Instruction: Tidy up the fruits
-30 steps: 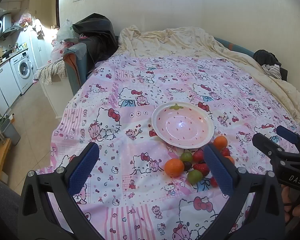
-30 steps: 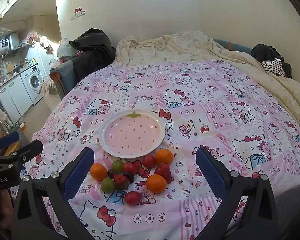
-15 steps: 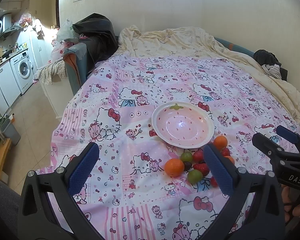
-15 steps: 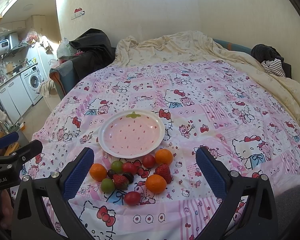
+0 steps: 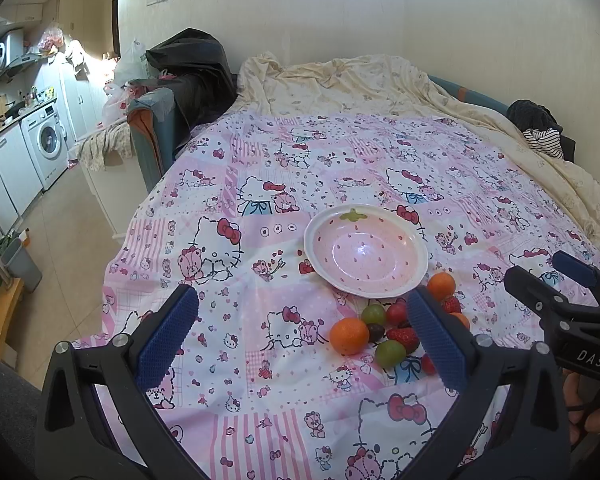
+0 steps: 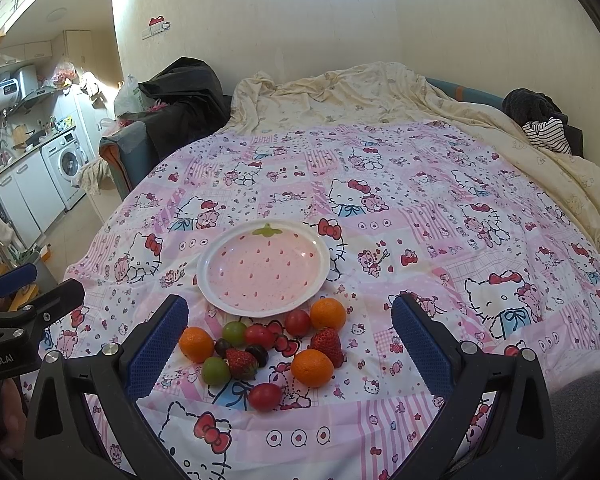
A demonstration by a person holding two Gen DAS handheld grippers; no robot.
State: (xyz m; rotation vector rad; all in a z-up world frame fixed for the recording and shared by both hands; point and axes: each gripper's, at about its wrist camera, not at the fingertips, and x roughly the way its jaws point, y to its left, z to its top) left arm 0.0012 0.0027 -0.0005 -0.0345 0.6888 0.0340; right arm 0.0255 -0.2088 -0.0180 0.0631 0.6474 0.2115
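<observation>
An empty pink strawberry-pattern plate (image 6: 224, 260) (image 5: 320, 224) lies on the Hello Kitty bedspread (image 6: 420, 216). Just in front of it is a cluster of fruit: three oranges (image 6: 312, 367), two strawberries (image 6: 327, 340), green grapes (image 6: 216, 370), dark grapes (image 6: 258, 354) and red cherry tomatoes (image 6: 265, 396). The cluster shows in the left wrist view too (image 5: 349, 335). My right gripper (image 6: 290, 316) is open and empty, held above the fruit. My left gripper (image 5: 300, 312) is open and empty, left of the fruit; its right finger hides part of the cluster.
A cream blanket (image 6: 360, 96) is bunched at the bed's far side. Dark and striped clothes (image 6: 540, 124) lie far right. A black bag on a chair (image 5: 184, 76) stands far left. The kitchen floor and washing machine (image 5: 48, 146) lie beyond the bed's left edge.
</observation>
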